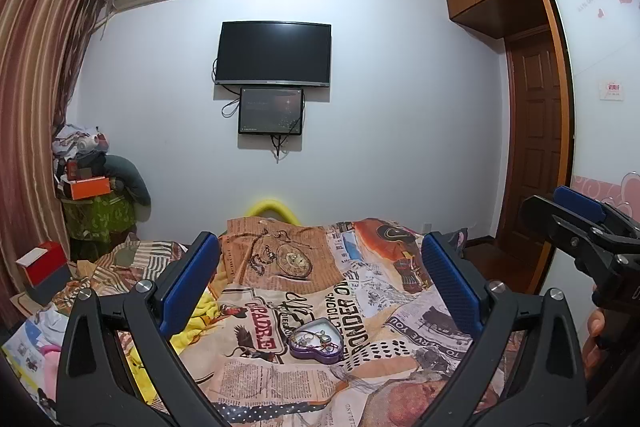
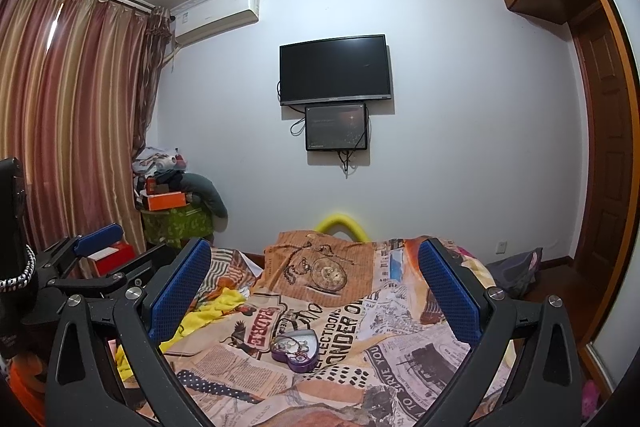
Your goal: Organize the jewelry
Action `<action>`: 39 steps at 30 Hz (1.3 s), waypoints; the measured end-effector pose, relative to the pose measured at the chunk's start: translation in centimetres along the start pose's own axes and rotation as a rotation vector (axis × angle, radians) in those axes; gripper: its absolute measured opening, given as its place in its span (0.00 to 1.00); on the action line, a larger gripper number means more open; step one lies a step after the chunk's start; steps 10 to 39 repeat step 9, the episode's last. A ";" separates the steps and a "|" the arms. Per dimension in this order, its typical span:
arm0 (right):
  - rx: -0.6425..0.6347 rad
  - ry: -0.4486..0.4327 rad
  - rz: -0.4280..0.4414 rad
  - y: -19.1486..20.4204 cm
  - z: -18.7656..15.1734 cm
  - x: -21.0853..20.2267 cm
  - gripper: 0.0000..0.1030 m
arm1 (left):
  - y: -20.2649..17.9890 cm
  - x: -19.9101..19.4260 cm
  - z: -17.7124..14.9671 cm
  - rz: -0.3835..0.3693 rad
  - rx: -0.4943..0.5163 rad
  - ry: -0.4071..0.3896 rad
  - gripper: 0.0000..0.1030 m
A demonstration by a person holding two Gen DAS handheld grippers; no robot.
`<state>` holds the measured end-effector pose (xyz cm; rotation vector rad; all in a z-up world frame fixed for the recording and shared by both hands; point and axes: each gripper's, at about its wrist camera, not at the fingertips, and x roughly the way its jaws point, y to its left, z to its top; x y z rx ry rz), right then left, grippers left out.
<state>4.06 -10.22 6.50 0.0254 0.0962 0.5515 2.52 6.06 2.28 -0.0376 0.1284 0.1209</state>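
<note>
My left gripper [image 1: 320, 283] is spread wide with nothing between its blue pads [image 1: 192, 279], and my right gripper [image 2: 316, 287] is spread just as wide and just as bare. Both hang above the bed, well apart from the heart-shaped jewelry tin [image 1: 317, 342], which lies open on the newspaper-print bedspread [image 1: 280, 379] and sits in the gap between the fingers in each wrist view [image 2: 295, 346].

Around the tin the bedspread is bare on every side; the nearest other thing is a crumpled yellow cloth [image 1: 196, 323] off to the tin's left. Beyond the tin the bedspread runs on to the bed's far edge, where a yellow padded loop [image 1: 274, 209] pokes up against the wall under the wall-mounted TV [image 1: 274, 53].

Inside the tin I make out a tangle of small rings and a thin dark cord, too small to sort piece from piece. From the left wrist view, my right gripper [image 1: 580, 227] shows only partly, cut off at the picture's right edge.
</note>
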 end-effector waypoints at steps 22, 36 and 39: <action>-0.004 0.007 0.002 0.0 0.0 0.3 1.00 | -0.3 0.2 -0.1 -0.008 0.010 0.004 0.98; -0.004 0.007 0.002 0.0 0.0 0.3 1.00 | -0.3 0.2 -0.1 -0.008 0.010 0.004 0.98; -0.004 0.007 0.002 0.0 0.0 0.3 1.00 | -0.3 0.2 -0.1 -0.008 0.010 0.004 0.98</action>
